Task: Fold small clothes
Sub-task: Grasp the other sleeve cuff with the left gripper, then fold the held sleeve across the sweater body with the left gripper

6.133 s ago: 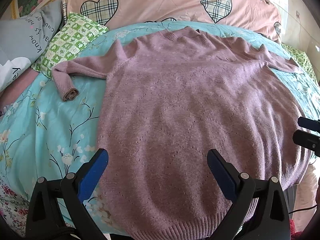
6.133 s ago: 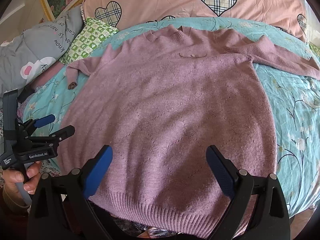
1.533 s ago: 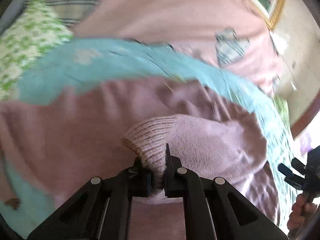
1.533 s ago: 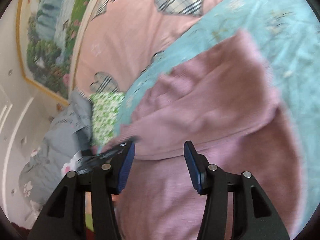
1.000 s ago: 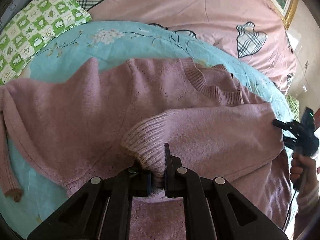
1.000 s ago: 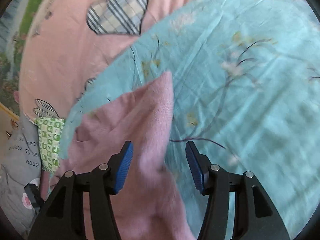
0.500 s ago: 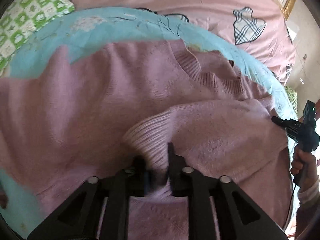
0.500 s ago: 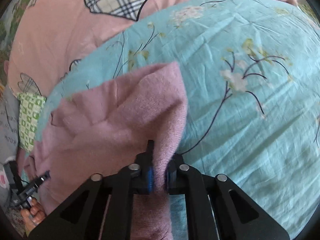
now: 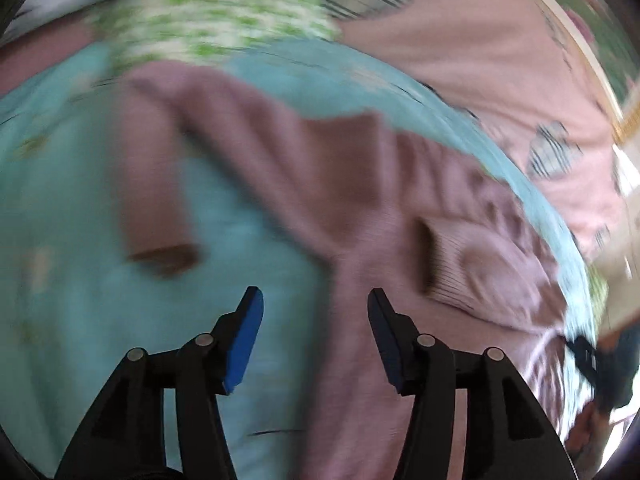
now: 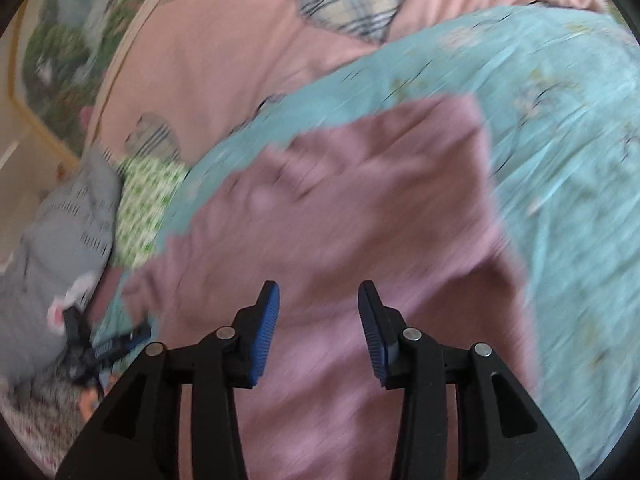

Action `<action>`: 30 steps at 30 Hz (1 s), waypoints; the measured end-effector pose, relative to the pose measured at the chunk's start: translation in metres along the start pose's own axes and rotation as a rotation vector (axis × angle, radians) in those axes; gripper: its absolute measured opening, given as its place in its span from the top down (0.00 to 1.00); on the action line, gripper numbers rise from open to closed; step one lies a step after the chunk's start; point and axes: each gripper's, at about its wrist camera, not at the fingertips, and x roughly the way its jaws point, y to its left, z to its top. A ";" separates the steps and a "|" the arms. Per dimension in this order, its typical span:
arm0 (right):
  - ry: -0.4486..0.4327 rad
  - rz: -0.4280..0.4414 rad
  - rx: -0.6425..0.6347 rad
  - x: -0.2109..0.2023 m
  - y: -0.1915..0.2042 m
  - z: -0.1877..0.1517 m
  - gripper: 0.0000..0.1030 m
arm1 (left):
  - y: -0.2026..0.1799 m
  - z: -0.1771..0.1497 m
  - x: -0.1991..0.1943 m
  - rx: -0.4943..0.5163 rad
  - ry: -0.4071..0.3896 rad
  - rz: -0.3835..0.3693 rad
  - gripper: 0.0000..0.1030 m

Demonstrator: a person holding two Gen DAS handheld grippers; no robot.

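Note:
A mauve knit sweater lies on the teal floral bedspread. Its right sleeve is folded across the chest, the ribbed cuff lying to the right of my left gripper. The other sleeve stretches left, bent down to its cuff. My left gripper is open and empty above the sweater's left edge. In the right wrist view my right gripper is open and empty over the sweater body. Both views are motion blurred.
A green checked pillow and pink heart-print pillows lie at the bed's head. A grey cushion sits at the left in the right wrist view. The other gripper shows at each view's edge.
My left gripper let go of the cuff, opened and swung left. My right gripper let go of the sweater's shoulder fold, opened and drew back.

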 end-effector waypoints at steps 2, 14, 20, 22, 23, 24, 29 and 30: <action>0.033 0.027 -0.009 0.005 0.011 -0.016 0.59 | 0.019 0.005 -0.011 -0.026 -0.039 0.044 0.34; 0.106 0.050 -0.014 0.023 0.037 -0.047 0.59 | 0.079 0.064 0.035 -0.040 -0.046 0.210 0.89; 0.087 0.037 -0.009 0.016 0.033 -0.043 0.59 | 0.064 0.070 0.012 0.027 -0.135 0.223 0.94; 0.078 0.043 -0.003 0.013 0.031 -0.042 0.59 | 0.044 0.069 -0.010 0.062 -0.177 0.193 0.94; 0.073 0.047 0.001 0.011 0.030 -0.042 0.59 | 0.031 0.069 -0.019 0.087 -0.195 0.175 0.94; 0.070 0.049 0.003 0.010 0.029 -0.042 0.59 | 0.017 0.069 -0.026 0.115 -0.210 0.158 0.94; 0.046 0.067 0.020 -0.001 0.023 -0.043 0.59 | -0.092 0.058 -0.059 0.336 -0.274 0.007 0.94; 0.039 0.070 0.021 -0.004 0.021 -0.043 0.59 | -0.113 0.051 -0.062 0.378 -0.274 -0.025 0.94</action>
